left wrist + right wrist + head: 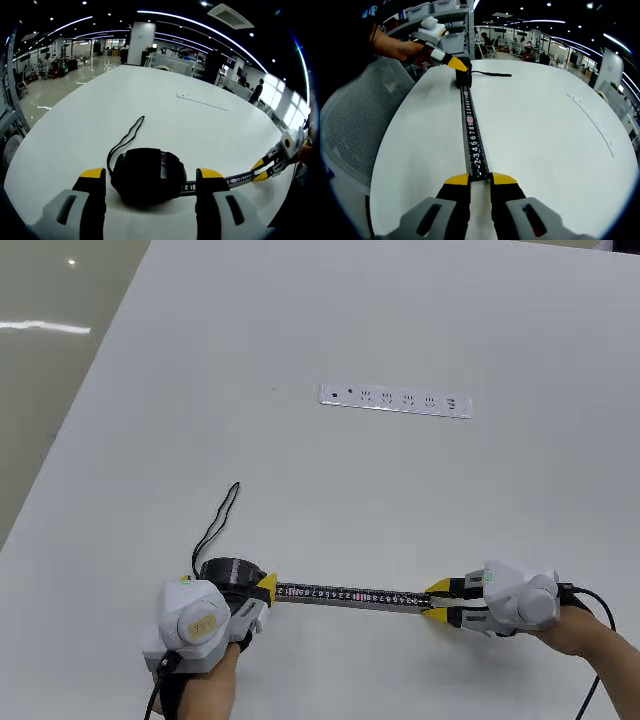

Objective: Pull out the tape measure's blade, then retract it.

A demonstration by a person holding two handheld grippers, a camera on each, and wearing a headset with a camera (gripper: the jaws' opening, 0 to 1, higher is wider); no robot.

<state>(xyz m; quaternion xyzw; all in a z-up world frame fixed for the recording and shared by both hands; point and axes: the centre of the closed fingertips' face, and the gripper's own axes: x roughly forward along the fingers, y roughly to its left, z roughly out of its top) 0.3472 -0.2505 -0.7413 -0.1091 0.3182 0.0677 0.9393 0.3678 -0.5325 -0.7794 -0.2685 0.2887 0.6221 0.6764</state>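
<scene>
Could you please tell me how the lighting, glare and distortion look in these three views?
Head view: even, soft light on the white table, with a glare streak on the floor. Left gripper view: fisheye bows the ceiling lights; the black tape measure case shows little detail. Right gripper view: the blade digits read sharply near the jaws.

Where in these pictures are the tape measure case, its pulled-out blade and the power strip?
tape measure case [147, 175]: left gripper view, middle of its black body.
blade [471, 132]: right gripper view, numbered face.
power strip [395, 400]: head view, its middle.
</scene>
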